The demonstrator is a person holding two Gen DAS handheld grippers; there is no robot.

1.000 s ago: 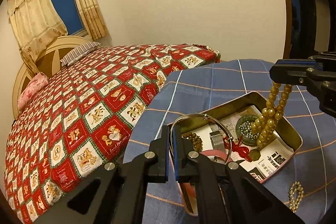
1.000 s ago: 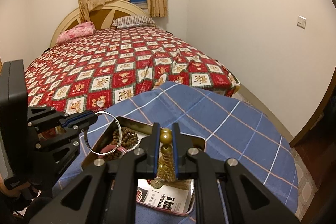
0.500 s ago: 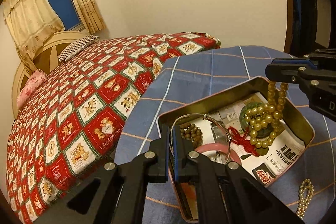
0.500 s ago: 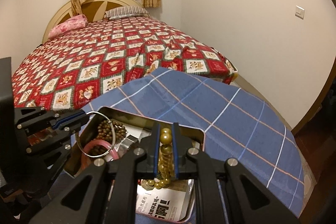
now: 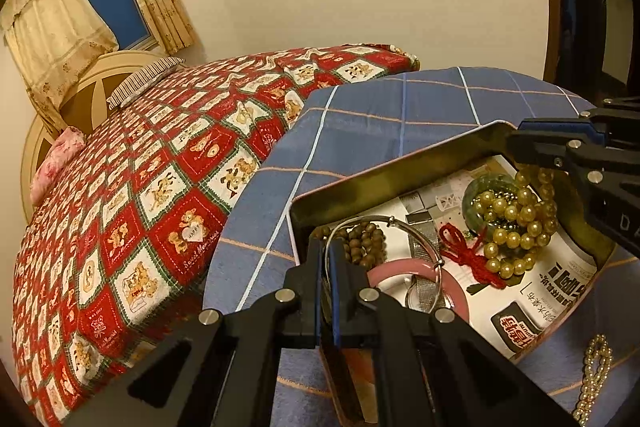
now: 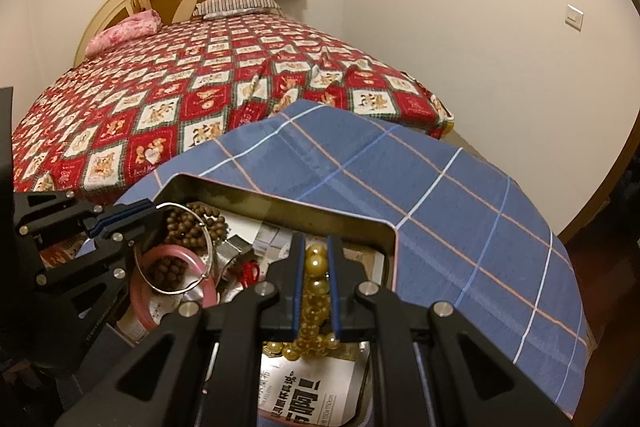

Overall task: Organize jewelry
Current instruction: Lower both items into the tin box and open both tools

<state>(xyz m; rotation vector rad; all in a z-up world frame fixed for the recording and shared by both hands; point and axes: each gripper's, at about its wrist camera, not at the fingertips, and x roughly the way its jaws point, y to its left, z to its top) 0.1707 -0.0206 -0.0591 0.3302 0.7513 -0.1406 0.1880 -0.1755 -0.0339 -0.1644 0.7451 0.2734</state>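
A gold metal tin (image 5: 384,173) (image 6: 280,197) lies open on the blue plaid cloth. My left gripper (image 5: 328,255) (image 6: 150,207) is shut on a thin silver bangle (image 5: 384,223) (image 6: 178,255), low inside the tin's left end. My right gripper (image 6: 314,259) (image 5: 516,143) is shut on a yellow bead bracelet (image 6: 316,291) (image 5: 512,223), whose lower loops rest on a green jade ring (image 5: 480,187). In the tin also lie brown wooden beads (image 5: 362,237), a pink bangle (image 5: 412,269) and a red cord knot (image 5: 466,255).
A pearl strand (image 5: 592,375) lies on the cloth (image 6: 460,211) outside the tin's near right corner. Printed paper (image 5: 556,291) lines the tin. A bed with a red patchwork quilt (image 5: 140,187) stands just beyond the table's far edge.
Both grippers have come down into the tin. The yellow beads, hanging free before, now pile onto the jade ring. The silver bangle has sunk toward the pink bangle.
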